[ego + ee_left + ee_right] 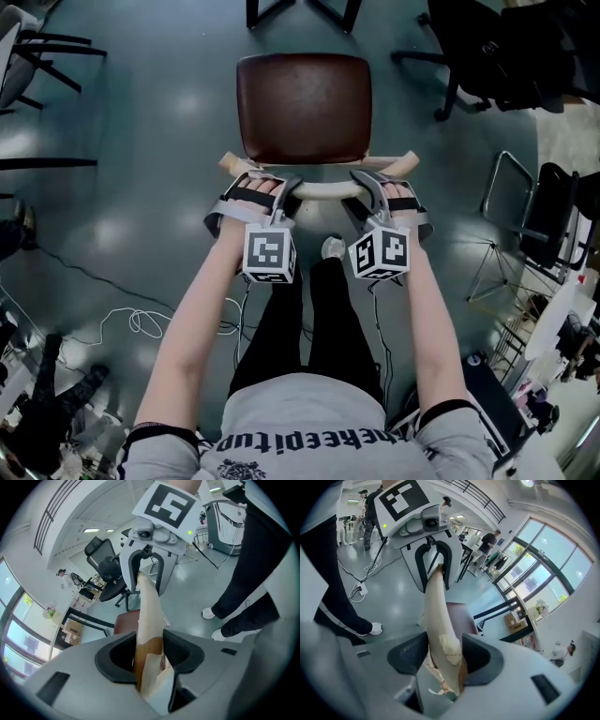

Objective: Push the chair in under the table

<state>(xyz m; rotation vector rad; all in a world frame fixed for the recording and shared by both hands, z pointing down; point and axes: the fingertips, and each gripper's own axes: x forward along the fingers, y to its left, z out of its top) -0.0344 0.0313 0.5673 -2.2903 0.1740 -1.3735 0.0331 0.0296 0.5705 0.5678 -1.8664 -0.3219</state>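
The head view looks steeply down from above the person's shoulders, near enough to take in both forearms, the left gripper (278, 187), the right gripper (370, 187) and the dark brown padded square chair seat (303, 108) on the glossy grey floor (141, 141). The left gripper view sits just behind its own jaws. It faces along the pale curved wooden back rail (149, 616) toward the right gripper. The right gripper view faces the opposite way along that rail. Both ride very close to it and bow strongly at the edges. All three views share the rail, the floor and what looks like the same seat. Each gripper view also catches the person's black trouser legs (253, 602).
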